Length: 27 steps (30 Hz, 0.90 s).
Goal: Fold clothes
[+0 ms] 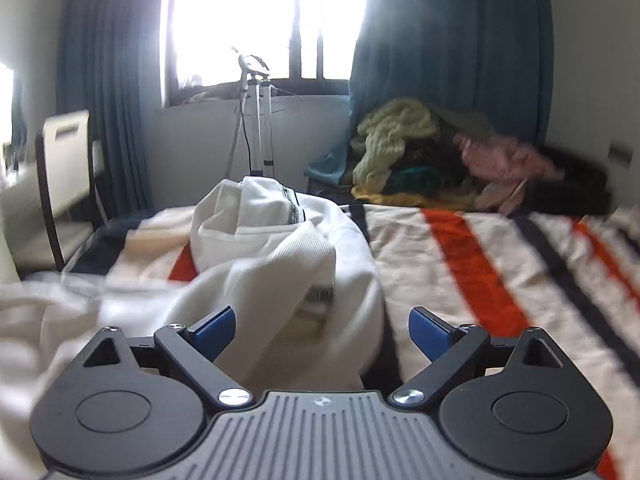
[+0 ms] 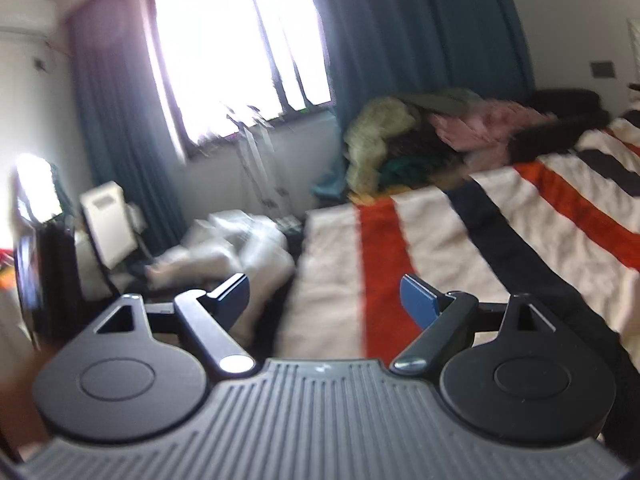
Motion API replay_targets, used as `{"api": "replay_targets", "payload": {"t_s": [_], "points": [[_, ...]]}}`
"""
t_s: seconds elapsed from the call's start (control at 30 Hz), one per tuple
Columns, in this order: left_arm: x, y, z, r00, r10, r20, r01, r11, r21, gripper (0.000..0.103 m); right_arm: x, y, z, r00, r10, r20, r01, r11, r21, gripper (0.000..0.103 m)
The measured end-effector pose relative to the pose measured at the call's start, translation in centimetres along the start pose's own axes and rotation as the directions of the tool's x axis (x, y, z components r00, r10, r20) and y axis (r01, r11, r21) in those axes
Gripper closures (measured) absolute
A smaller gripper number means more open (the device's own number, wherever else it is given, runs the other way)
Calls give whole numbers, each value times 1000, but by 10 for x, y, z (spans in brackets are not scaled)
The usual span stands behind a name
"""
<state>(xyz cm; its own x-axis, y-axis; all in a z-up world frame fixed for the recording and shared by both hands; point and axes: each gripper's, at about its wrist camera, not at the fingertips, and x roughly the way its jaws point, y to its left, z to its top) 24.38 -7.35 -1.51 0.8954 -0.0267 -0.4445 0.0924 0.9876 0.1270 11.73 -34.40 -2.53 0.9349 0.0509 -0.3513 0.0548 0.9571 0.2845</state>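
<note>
Spread left tongs (image 1: 322,330), crumpled white garment (image 1: 280,256) lengthwise ahead

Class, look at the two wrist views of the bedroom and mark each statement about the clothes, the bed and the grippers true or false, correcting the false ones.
1. The left gripper is open. True.
2. The crumpled white garment lies on the striped cream, orange and black bedspread. True.
3. The right gripper is shut on the white garment. False: it is open and holds nothing.
4. The heap of mixed clothes beyond the bedspread is neatly folded. False: it is a loose, tangled pile.
5. The curtains by the window are red. False: they are dark teal blue.
</note>
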Motion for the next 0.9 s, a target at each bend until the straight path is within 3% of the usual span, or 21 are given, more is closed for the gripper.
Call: {"api": "replay_targets", "payload": {"t_s": [0.07, 0.13, 0.2, 0.23, 0.3, 0.4, 0.53, 0.7, 0.83, 0.9], "points": [[24, -12, 7, 997, 67, 46, -71, 994, 81, 9, 17, -11, -4, 999, -20, -46, 22, 999, 45, 18], [49, -20, 12, 993, 114, 42, -119, 985, 126, 12, 32, -18, -7, 997, -13, -74, 19, 997, 81, 18], [66, -23, 13, 993, 113, 18, -115, 983, 140, 43, 42, -22, -10, 997, -17, -77, 24, 996, 83, 18], [71, -24, 12, 994, 107, 11, -107, 984, 142, 49, 47, -23, -13, 997, -25, -79, 31, 997, 75, 18], [70, -23, 11, 996, 90, -6, -89, 985, 147, 91, 58, -27, -20, 994, -38, -104, 45, 996, 75, 18], [49, -18, 9, 999, 48, -1, -47, 989, 140, 94, 73, -31, -27, 988, -29, -151, 46, 993, 111, 18], [-21, -7, -2, 998, -54, 25, 52, 995, 83, 97, 77, -26, -31, 987, -18, -160, 36, 993, 109, 18], [-120, 15, -47, 985, -165, 50, 167, 986, -29, 97, 63, -13, -34, 990, -15, -139, 24, 998, 62, 18], [-149, 28, -98, 976, -217, -14, 215, 971, -104, 96, 47, -1, -39, 992, 2, -129, 0, 1000, 15, 19], [-156, 37, -104, 975, -219, -22, 213, 964, -159, 94, 38, 6, -41, 993, 10, -121, -12, 1000, -11, 19]]}}
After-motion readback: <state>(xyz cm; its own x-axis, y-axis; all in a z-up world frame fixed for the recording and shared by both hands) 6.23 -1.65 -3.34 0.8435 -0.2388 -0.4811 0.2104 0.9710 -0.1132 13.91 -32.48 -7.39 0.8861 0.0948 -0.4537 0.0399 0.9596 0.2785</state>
